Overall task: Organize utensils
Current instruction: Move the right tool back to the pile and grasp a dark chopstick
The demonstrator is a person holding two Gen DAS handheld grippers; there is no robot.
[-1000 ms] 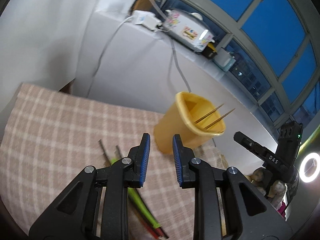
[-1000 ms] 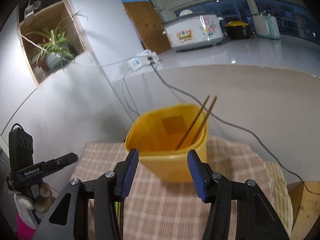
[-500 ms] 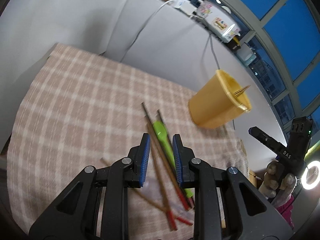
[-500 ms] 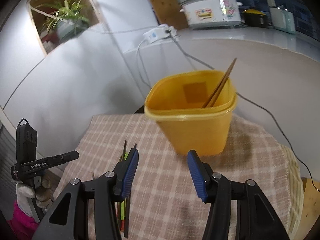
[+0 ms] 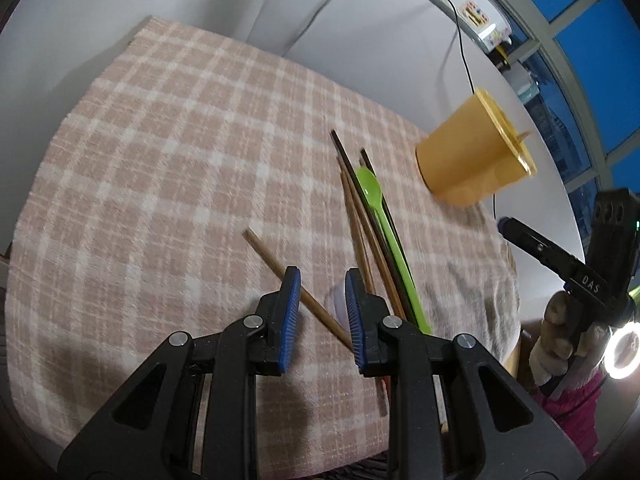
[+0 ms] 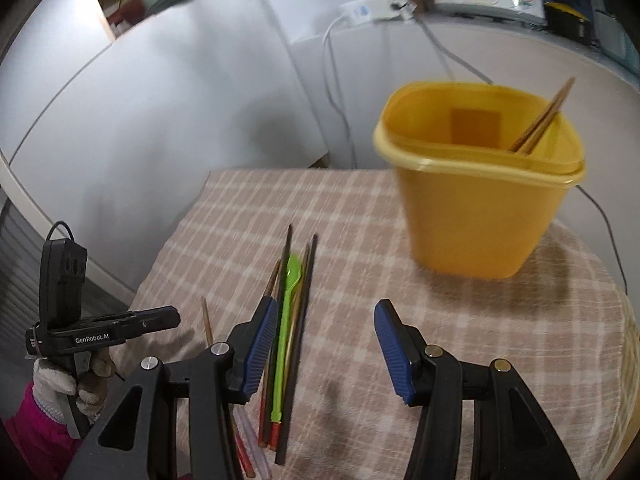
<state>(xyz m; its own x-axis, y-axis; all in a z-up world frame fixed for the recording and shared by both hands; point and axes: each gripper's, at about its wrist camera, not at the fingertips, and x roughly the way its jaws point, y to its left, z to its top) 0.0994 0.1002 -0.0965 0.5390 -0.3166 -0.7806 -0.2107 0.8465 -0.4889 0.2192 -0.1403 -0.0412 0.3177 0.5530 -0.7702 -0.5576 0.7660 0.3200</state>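
My left claw (image 5: 320, 312) is narrow and empty, my right claw (image 6: 326, 344) wide and empty — a careless pinch could scatter the chopsticks (image 5: 360, 220) beside the spoon (image 5: 374, 204).

Black gripper fingers (image 5: 290, 312) with ribbed blue pads; white glove (image 6: 52, 380), magenta sleeve (image 6: 36, 428).

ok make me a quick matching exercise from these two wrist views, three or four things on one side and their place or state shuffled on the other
Things:
1. green spoon
2. yellow container
3. lone wooden chopstick
4. right gripper

Places or states:
A. upright on the checked cloth, two chopsticks leaning inside
B. jaws apart, nothing between them
C. flat in the bundle of chopsticks
D. flat on the cloth, apart from the bundle, at an angle to it

Pairs: 1-C, 2-A, 3-D, 4-B
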